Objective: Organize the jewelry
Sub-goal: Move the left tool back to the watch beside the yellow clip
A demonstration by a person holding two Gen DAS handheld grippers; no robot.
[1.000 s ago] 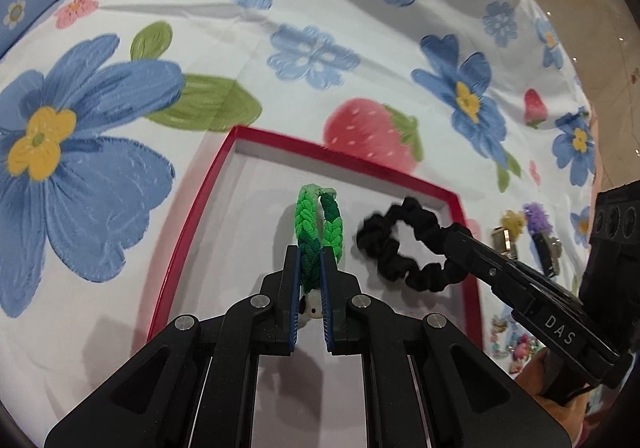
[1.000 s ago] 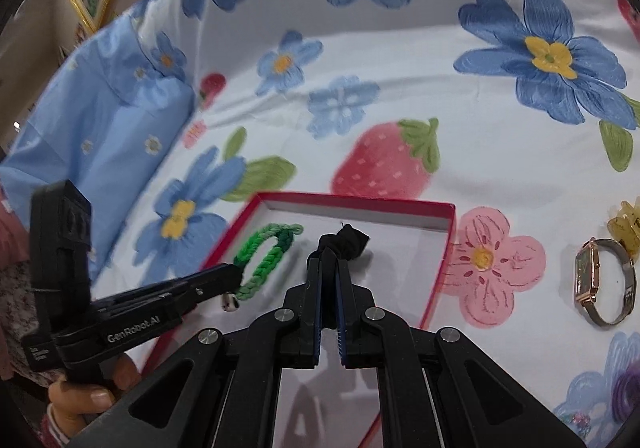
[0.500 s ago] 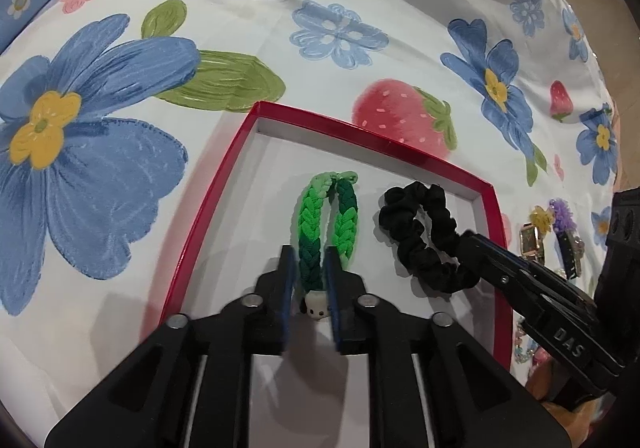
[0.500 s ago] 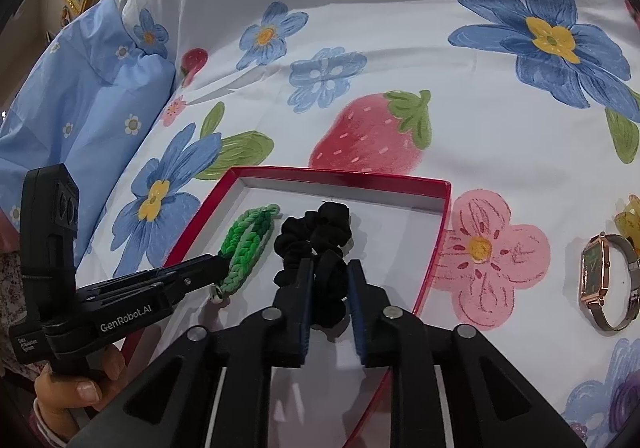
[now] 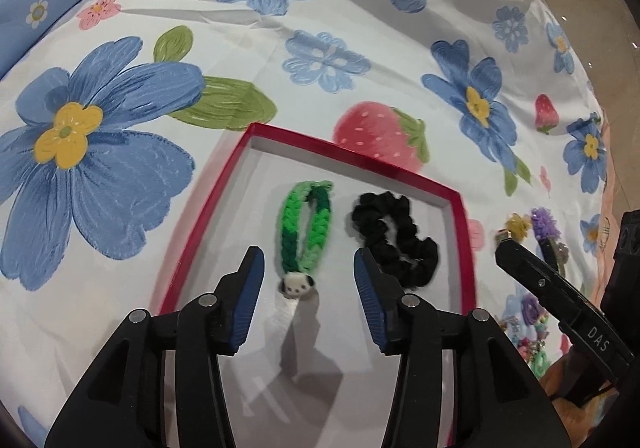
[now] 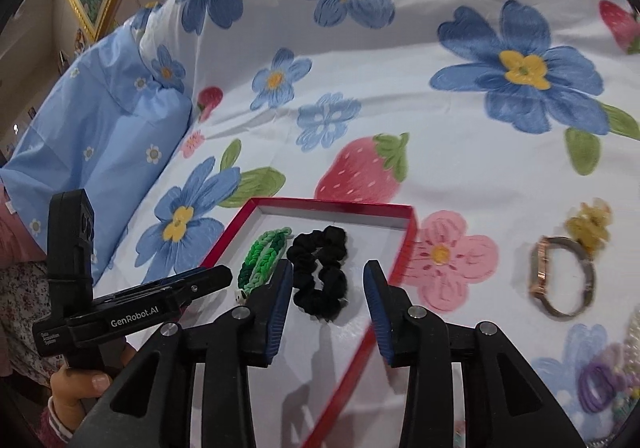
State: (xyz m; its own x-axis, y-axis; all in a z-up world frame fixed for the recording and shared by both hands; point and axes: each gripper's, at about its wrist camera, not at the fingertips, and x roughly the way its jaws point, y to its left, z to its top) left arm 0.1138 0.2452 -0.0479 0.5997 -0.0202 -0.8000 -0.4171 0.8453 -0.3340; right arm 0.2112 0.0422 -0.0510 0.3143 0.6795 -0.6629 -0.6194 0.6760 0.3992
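Both tongs have just been opening and hold nothing. The green bracelet (image 5: 306, 226) and black scrunchie (image 6: 320, 272) lie in the red box (image 6: 404, 248). The watch (image 6: 560, 280) lies at 3 o'clock, nearer the right tongs (image 6: 326, 288).

Box (image 5: 460, 207) floor bare right of scrunchie (image 5: 394, 238), left of bracelet (image 5: 306, 226); red rim rings it. Watch (image 6: 562, 278) on the cloth beyond.

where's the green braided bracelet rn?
The green braided bracelet lies flat inside the red-rimmed box, centre of the left wrist view, just left of the black scrunchie and ahead of the left gripper, whose jaws stand open around its panda charm end.
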